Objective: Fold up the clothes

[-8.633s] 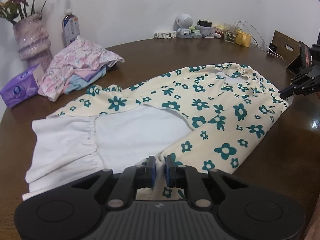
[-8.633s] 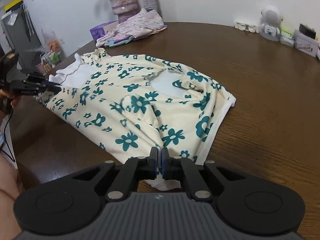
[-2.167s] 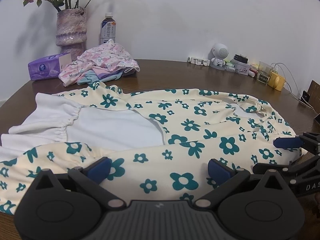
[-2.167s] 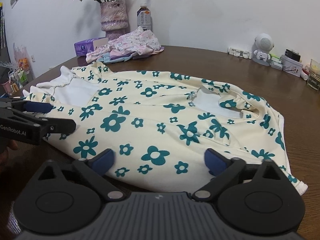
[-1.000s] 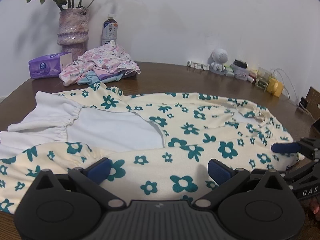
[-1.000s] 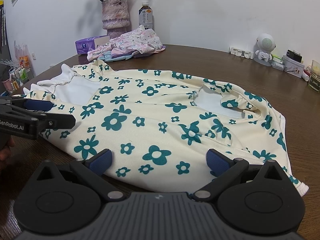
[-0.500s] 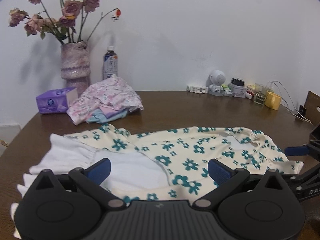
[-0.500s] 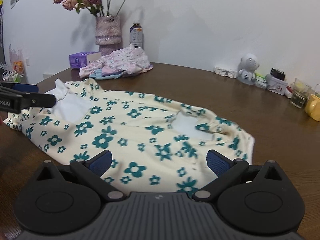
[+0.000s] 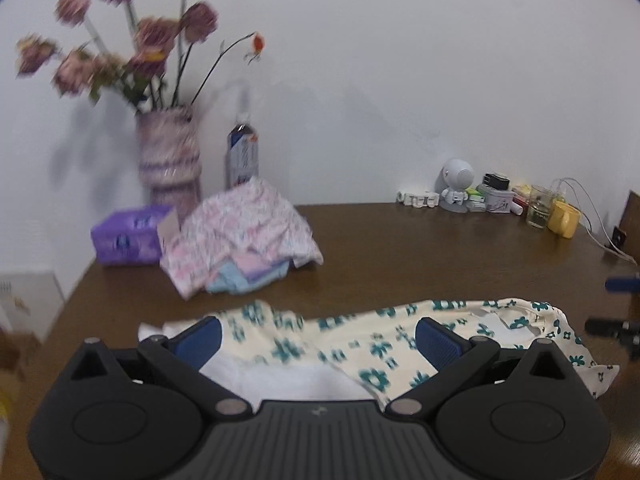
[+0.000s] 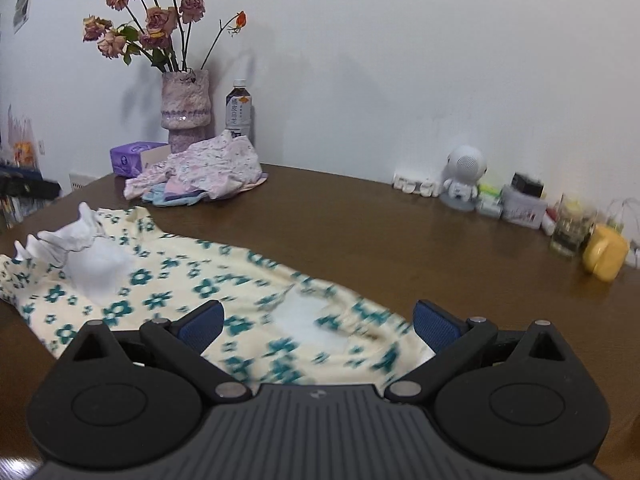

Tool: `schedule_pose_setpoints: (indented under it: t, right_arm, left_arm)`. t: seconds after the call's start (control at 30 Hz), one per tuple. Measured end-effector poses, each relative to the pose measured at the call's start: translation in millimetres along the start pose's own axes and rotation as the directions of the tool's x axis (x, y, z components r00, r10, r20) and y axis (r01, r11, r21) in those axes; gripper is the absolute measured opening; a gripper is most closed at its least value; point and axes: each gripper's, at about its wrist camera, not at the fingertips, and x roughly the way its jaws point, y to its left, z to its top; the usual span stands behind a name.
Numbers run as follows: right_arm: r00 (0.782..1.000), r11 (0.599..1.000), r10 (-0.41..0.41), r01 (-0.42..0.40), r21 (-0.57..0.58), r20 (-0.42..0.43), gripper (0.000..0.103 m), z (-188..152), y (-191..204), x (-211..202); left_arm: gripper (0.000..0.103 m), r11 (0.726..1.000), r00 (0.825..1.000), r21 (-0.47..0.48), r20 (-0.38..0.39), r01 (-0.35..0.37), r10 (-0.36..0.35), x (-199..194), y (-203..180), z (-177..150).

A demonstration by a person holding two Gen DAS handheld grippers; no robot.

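Observation:
A cream garment with teal flowers (image 9: 360,344) lies folded lengthwise on the brown table (image 9: 440,248), its white lining (image 9: 288,376) showing near me. My left gripper (image 9: 318,338) hangs open above its near edge, holding nothing. In the right wrist view the same garment (image 10: 168,288) stretches left to right, white ruffle (image 10: 76,236) at its left end. My right gripper (image 10: 318,322) is open above the neckline end, holding nothing. The right gripper's fingers (image 9: 624,283) show at the left view's right edge.
A pile of pink and blue clothes (image 9: 240,232) sits at the back left beside a purple tissue pack (image 9: 126,234), a vase of flowers (image 9: 170,156) and a bottle (image 9: 242,156). A white robot figure (image 9: 456,186), a glass and a yellow cup (image 9: 562,220) line the back right.
Both grippers, shut on the garment earlier, have opened and let it go. Over the last second both have lifted and pulled back, so the garment sits lower in each view.

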Motion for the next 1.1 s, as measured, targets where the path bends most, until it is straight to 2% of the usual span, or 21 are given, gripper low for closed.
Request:
schedule_pose_setpoints:
  t: [0.1,0.17,0.27,0.3,0.37,0.43,0.53,0.63,0.7,0.8,0.9,0.97,1.0,1.1]
  right_arm:
    - [0.998,1.0,0.015,-0.016,-0.021,-0.053,0.102,19.3,-20.2,13.4]
    - [0.994,0.997,0.047,-0.052,-0.05,-0.097,0.097,32.4,-28.4,27.3]
    - [0.981,0.99,0.086,-0.103,-0.092,-0.172,0.085,51.9,-38.3,56.8]
    - [0.975,0.988,0.101,-0.122,-0.097,-0.198,0.078,57.7,-42.0,67.6]
    - [0.96,0.983,0.147,-0.169,-0.073,-0.238,0.074,67.7,-51.4,88.9]
    - [0.944,0.973,0.197,-0.221,-0.064,-0.266,0.067,74.8,-56.9,109.2]
    - [0.914,0.956,0.257,-0.288,-0.056,-0.314,0.062,77.2,-56.9,135.7]
    - [0.874,0.928,0.319,-0.367,-0.067,-0.367,0.062,75.8,-50.1,160.0]
    - [0.851,0.91,0.332,-0.403,-0.1,-0.406,0.062,72.9,-41.6,171.3]
    - [0.834,0.901,0.321,-0.416,-0.127,-0.449,0.063,71.1,-35.2,184.9]
    - [0.819,0.893,0.331,-0.433,-0.126,-0.469,0.062,70.8,-35.1,194.0]
    - [0.81,0.888,0.35,-0.446,-0.108,-0.47,0.062,71.7,-39.3,196.1]
    - [0.806,0.887,0.357,-0.451,-0.1,-0.473,0.062,71.7,-41.2,197.5]
    - [0.791,0.881,0.378,-0.467,-0.074,-0.481,0.062,71.7,-47.0,201.7]
  left_arm:
    - [0.103,0.996,1.0,0.086,-0.004,-0.013,0.014,9.6,8.6,21.7]
    - [0.098,0.988,1.0,0.154,-0.024,-0.01,0.013,22.3,13.1,32.8]
    - [0.086,0.97,0.996,0.241,-0.086,0.021,0.0,48.5,21.6,44.1]
    - [0.083,0.966,0.995,0.256,-0.104,0.034,-0.008,57.3,25.6,46.0]
    - [0.068,0.959,0.99,0.277,-0.139,0.065,-0.027,74.1,34.3,49.3]
    - [0.062,0.956,0.983,0.274,-0.177,0.105,-0.058,89.2,45.0,51.5]
    - [0.06,0.947,0.97,0.277,-0.221,0.164,-0.103,112.6,60.9,51.7]
    - [0.06,0.931,0.959,0.317,-0.269,0.181,-0.095,137.4,74.3,50.3]
    - [0.06,0.917,0.944,0.338,-0.312,0.214,-0.106,154.1,83.6,49.6]
    - [0.06,0.903,0.917,0.336,-0.377,0.267,-0.13,178.2,95.9,46.8]
    - [0.059,0.884,0.891,0.306,-0.399,0.353,-0.217,193.5,102.1,46.6]
    - [0.059,0.869,0.864,0.262,-0.407,0.42,-0.295,201.3,105.0,48.1]
    - [0.059,0.859,0.851,0.258,-0.424,0.442,-0.31,205.8,104.6,47.0]
    - [0.056,0.824,0.803,0.281,-0.511,0.493,-0.306,220.5,100.6,39.2]
